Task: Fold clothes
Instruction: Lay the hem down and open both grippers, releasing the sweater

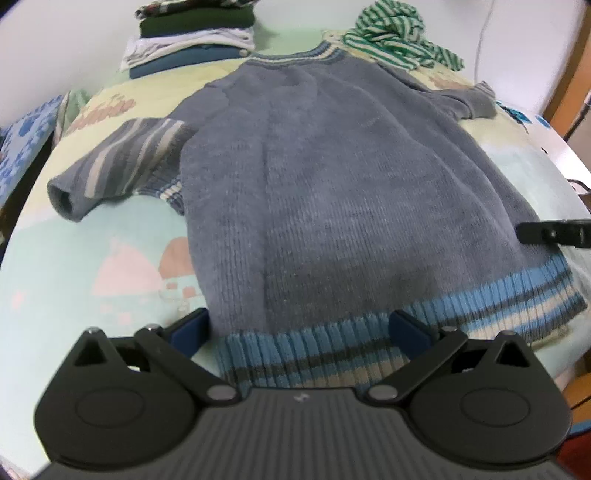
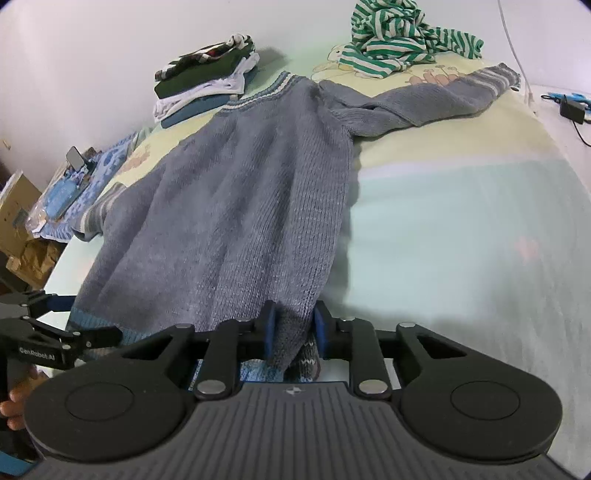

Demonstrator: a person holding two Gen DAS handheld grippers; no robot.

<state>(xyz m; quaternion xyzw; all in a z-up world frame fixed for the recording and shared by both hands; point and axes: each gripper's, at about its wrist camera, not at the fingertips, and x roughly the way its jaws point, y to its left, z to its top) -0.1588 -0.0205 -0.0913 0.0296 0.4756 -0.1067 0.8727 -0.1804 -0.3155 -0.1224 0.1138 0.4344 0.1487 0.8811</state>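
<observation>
A grey-blue knit sweater (image 1: 332, 184) with a blue and cream striped hem lies spread on the bed, neck away from me; it also shows in the right wrist view (image 2: 236, 206). My left gripper (image 1: 299, 328) is open, its blue pads either side of the left end of the hem. My right gripper (image 2: 293, 332) is shut on the hem's right corner, bunched between the pads. The right gripper also shows at the right edge of the left wrist view (image 1: 546, 234). The left gripper also shows at the lower left of the right wrist view (image 2: 62, 321).
A stack of folded clothes (image 1: 192, 33) sits at the far left by the wall. A crumpled green and white striped garment (image 1: 395, 33) lies at the far right. The bed sheet (image 2: 461, 221) is pale green with cartoon prints. Boxes and a patterned cloth (image 2: 62, 192) lie off the left edge.
</observation>
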